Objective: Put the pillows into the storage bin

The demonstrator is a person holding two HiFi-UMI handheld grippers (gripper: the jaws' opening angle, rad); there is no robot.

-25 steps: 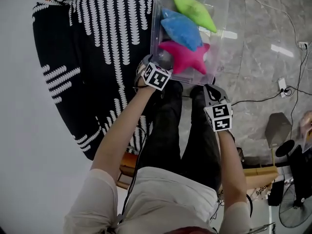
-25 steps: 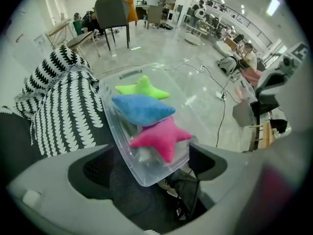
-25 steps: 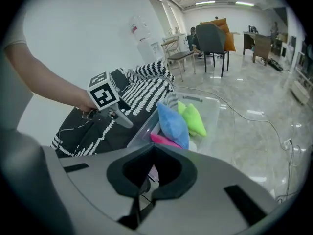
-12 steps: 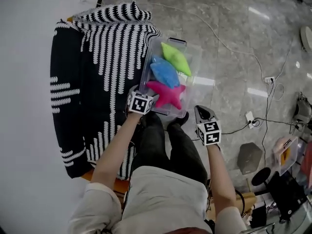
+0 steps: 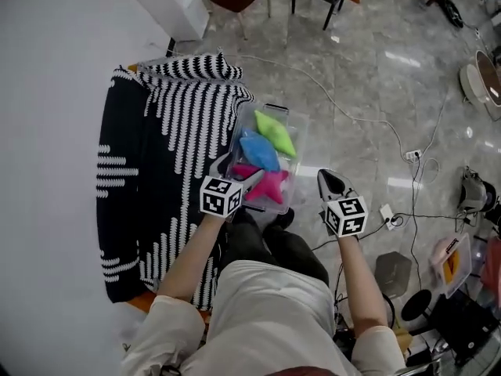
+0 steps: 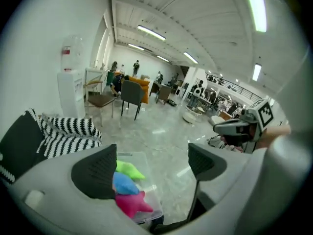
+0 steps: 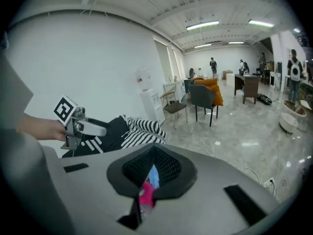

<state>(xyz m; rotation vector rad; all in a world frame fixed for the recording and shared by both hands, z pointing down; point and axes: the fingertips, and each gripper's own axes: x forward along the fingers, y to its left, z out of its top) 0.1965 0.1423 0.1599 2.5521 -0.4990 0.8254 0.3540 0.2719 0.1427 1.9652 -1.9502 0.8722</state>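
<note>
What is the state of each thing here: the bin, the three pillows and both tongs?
Bin: open, no lid on it, holds three pillows.
Green pillow: lying in the bin.
Blue pillow: in the bin, between the other two.
Pink pillow: in the bin, nearest the person.
Left tongs: open, empty.
Right tongs: shut, empty.

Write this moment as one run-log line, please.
bin: green pillow, blue pillow, pink pillow inside | left tool: open, empty | right tool: shut, empty | phase: pillows stowed
</note>
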